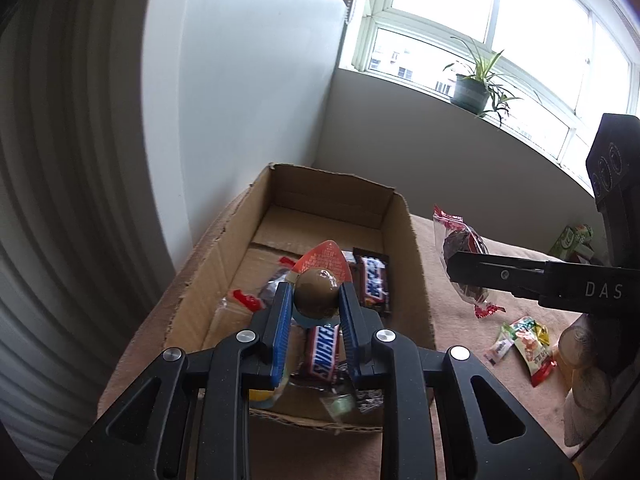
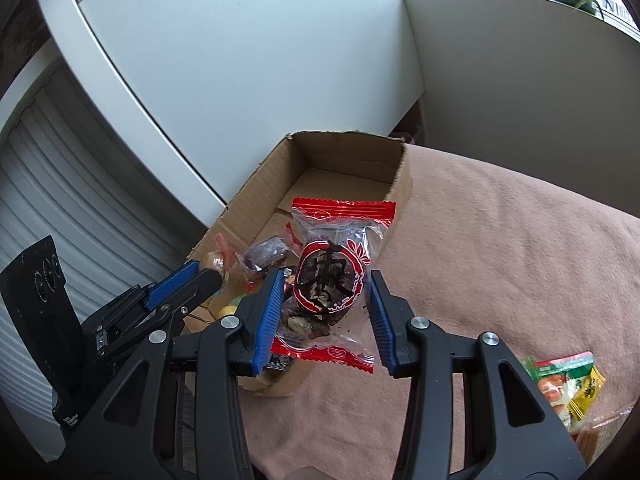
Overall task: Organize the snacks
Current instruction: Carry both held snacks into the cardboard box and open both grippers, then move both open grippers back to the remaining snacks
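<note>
My left gripper point(image 1: 316, 294) is shut on a small brown jelly cup point(image 1: 314, 292) with an orange-red foil lid. It hangs over an open cardboard box point(image 1: 404, 220). In the box lie Snickers bars point(image 1: 322, 350) and a few clear wrapped sweets. My right gripper point(image 2: 325, 286) is shut on a clear packet with red ends point(image 2: 328, 268) that holds a dark fruit. That packet hangs over the box's right wall point(image 2: 402, 176). In the left wrist view the same packet point(image 1: 460, 244) hangs from the right gripper point(image 1: 460, 270), just right of the box. The left gripper point(image 2: 208, 276) shows at the left of the right wrist view.
The box stands on a pink cloth point(image 2: 500, 248) against a white cabinet point(image 2: 240, 80). Loose snack packets point(image 1: 528, 344) and a green pack point(image 1: 572, 238) lie on the cloth to the right; the packets point(image 2: 564, 380) also show near my right gripper. A potted plant point(image 1: 472, 92) sits on the windowsill.
</note>
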Tool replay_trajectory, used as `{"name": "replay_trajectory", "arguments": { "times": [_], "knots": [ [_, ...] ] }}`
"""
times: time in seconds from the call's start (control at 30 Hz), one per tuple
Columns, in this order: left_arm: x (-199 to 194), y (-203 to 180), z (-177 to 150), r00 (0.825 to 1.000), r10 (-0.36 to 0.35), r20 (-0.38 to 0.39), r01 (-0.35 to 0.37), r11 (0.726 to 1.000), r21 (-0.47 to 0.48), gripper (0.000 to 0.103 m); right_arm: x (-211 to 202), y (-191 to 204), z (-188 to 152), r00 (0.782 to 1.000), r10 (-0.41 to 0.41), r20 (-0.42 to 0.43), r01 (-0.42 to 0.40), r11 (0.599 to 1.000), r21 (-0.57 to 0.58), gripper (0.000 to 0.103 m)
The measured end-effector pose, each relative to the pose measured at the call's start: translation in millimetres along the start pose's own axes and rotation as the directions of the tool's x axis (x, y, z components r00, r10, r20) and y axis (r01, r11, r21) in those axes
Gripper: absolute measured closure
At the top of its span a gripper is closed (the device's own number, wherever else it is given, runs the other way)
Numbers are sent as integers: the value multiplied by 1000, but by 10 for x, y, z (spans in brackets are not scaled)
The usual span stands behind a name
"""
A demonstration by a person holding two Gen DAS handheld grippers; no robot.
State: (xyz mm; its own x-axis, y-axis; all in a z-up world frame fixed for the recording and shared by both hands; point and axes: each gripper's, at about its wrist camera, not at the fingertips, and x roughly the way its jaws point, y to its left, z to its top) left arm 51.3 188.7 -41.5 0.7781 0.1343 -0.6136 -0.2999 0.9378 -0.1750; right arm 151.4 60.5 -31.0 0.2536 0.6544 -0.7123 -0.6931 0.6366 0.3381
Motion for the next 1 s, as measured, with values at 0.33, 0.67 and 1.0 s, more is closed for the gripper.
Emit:
{"name": "replay_trajectory", "arguments": {
  "times": [0.33, 0.67, 1.0],
  "knots": [
    [39, 277, 41, 999, 43, -13, -44, 997, -65, 74, 169, 225, 26, 1000, 5, -28, -6, 999, -44, 45],
    [-68, 211, 75, 999, 28, 23, -26, 997, -79, 67, -120, 70, -76, 1000, 0, 19, 1, 1000, -11, 39],
    [-184, -184, 79, 996, -70, 50, 71, 997, -24, 67, -662, -439, -501, 995, -69, 67, 64, 995, 79, 39]
  ]
}}
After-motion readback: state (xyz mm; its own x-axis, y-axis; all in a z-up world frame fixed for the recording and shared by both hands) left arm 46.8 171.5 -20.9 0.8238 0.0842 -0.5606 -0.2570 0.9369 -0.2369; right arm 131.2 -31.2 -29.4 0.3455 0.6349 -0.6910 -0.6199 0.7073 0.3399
